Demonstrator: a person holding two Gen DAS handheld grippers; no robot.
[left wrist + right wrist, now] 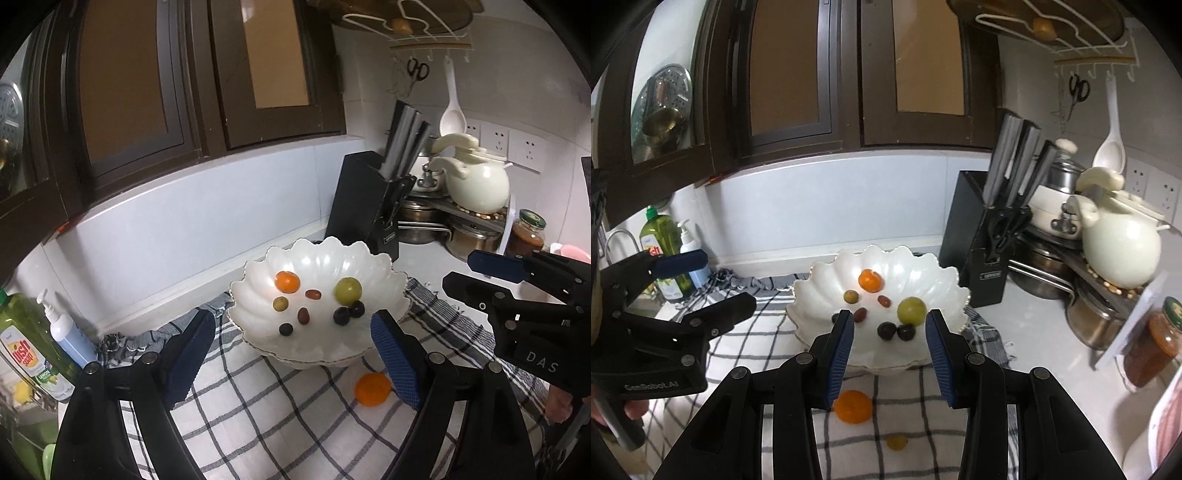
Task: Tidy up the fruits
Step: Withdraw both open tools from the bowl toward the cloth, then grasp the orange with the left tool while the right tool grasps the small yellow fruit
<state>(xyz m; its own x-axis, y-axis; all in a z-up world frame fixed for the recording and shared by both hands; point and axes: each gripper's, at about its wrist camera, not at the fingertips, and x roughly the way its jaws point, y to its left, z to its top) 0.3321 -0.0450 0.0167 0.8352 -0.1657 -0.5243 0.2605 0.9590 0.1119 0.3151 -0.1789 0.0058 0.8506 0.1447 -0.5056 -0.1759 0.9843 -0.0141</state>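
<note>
A white scalloped bowl stands on a checked cloth. In it lie a small orange, a green fruit, a small olive-green fruit, red-brown dates and dark grapes. Another orange lies on the cloth in front of the bowl, and a small yellow-green fruit lies nearer still. My left gripper is open and empty, just short of the bowl. My right gripper is open and empty above the loose orange; it also shows in the left wrist view.
A black knife block stands behind the bowl on the right. Beside it are a cream kettle, steel pots and a jar. Dish soap and a pump bottle stand at the left by the sink.
</note>
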